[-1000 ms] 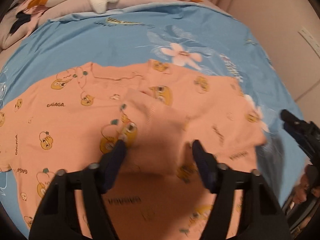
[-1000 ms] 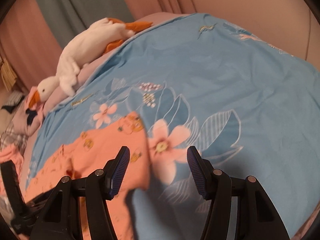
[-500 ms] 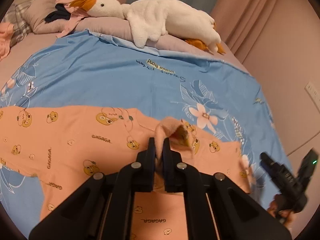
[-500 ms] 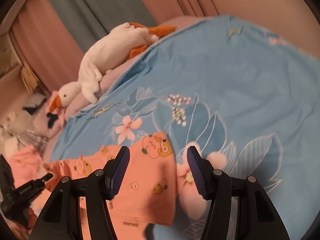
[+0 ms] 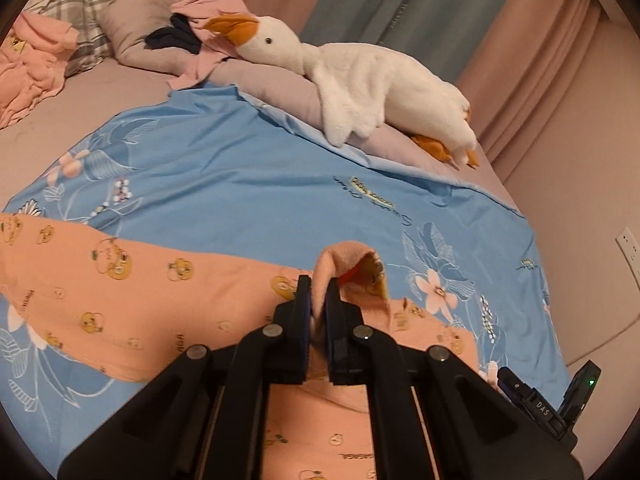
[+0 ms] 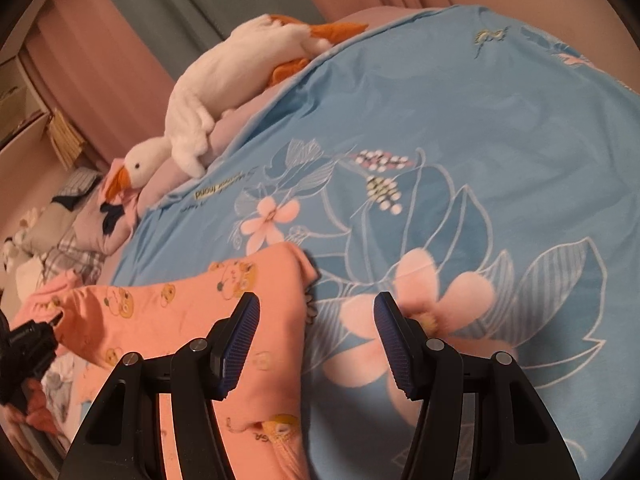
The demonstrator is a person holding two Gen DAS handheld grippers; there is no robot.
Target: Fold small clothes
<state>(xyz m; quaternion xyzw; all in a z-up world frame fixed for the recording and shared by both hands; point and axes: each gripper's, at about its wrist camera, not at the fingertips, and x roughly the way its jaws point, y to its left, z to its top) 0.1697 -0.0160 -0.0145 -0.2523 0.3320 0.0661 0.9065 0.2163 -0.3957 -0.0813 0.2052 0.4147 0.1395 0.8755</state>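
Peach printed garment lies spread on the blue floral bedsheet, a fold pinched by the left gripper for turning over, while the right gripper hovers agape.

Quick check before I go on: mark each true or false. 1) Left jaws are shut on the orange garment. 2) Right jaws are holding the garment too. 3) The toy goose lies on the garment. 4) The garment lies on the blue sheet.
1) True: the left gripper pinches a raised fold of the orange garment.
2) False: the right gripper is open and holds nothing.
3) False: the toy goose lies on a pillow, apart.
4) True: blue sheet.
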